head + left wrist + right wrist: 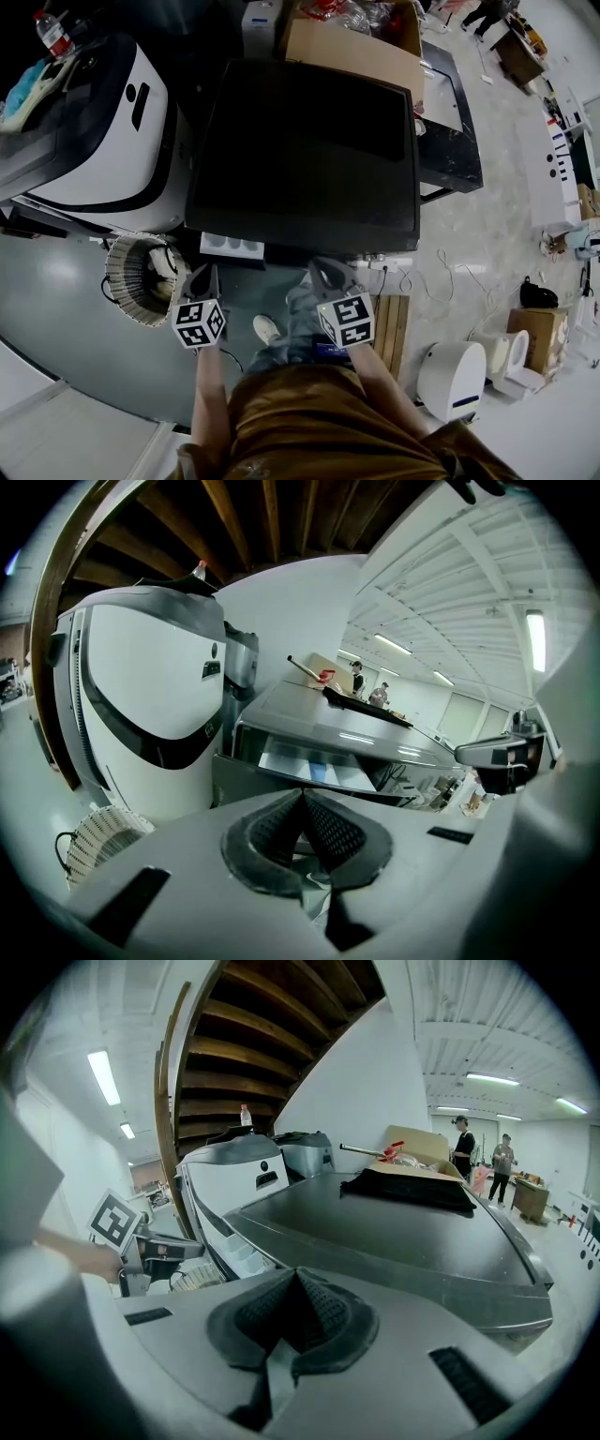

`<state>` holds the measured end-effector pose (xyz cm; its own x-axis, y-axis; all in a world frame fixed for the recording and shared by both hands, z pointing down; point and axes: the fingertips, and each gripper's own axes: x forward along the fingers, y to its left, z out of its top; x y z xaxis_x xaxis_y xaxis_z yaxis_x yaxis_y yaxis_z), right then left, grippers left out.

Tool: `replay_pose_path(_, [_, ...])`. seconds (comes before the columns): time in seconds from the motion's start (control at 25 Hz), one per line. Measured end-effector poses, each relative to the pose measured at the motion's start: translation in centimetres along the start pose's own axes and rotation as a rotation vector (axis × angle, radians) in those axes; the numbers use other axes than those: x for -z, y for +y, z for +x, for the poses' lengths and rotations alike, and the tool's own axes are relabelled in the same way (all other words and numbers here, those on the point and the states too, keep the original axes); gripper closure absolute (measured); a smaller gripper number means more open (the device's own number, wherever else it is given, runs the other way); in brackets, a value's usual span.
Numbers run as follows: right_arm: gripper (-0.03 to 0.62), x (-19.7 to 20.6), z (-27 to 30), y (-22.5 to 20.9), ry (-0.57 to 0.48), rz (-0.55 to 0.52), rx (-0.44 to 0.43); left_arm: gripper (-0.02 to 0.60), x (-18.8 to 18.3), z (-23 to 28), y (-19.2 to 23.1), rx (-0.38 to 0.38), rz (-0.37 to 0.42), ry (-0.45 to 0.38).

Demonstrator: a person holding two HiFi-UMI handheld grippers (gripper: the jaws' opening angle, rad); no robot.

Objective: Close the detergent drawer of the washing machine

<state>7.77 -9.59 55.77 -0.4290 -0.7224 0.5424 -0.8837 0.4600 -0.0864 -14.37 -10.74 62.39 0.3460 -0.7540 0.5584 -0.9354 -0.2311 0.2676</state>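
The washing machine (305,159) is a dark, flat-topped box right in front of me. Its white detergent drawer (232,246) sticks out open from the front at the upper left corner. In the left gripper view the drawer (314,766) shows pale compartments under the lid. My left gripper (208,281) hangs just below and left of the drawer, jaws shut on nothing (302,803). My right gripper (328,274) is held before the machine's front, right of the drawer, also shut and empty (295,1288). Neither touches the drawer.
A white and black machine (103,131) stands at the left. A woven basket (141,281) sits on the floor below it. A cardboard box (352,52) lies behind the washer. At the right are a wooden pallet (394,323) and a white appliance (452,375).
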Motion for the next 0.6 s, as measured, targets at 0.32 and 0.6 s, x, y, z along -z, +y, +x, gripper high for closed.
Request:
replay_pose_path(0.32, [0.582, -0.6, 0.4, -0.8, -0.013, 0.008, -0.017, 0.557, -1.1, 1.4, 0.1, -0.016, 0.007, -0.014])
replay_pose_path(0.6, [0.582, -0.7, 0.5, -1.7, -0.008, 0.006, -0.028, 0.557, -2.0, 2.6, 0.1, -0.021, -0.006, -0.027])
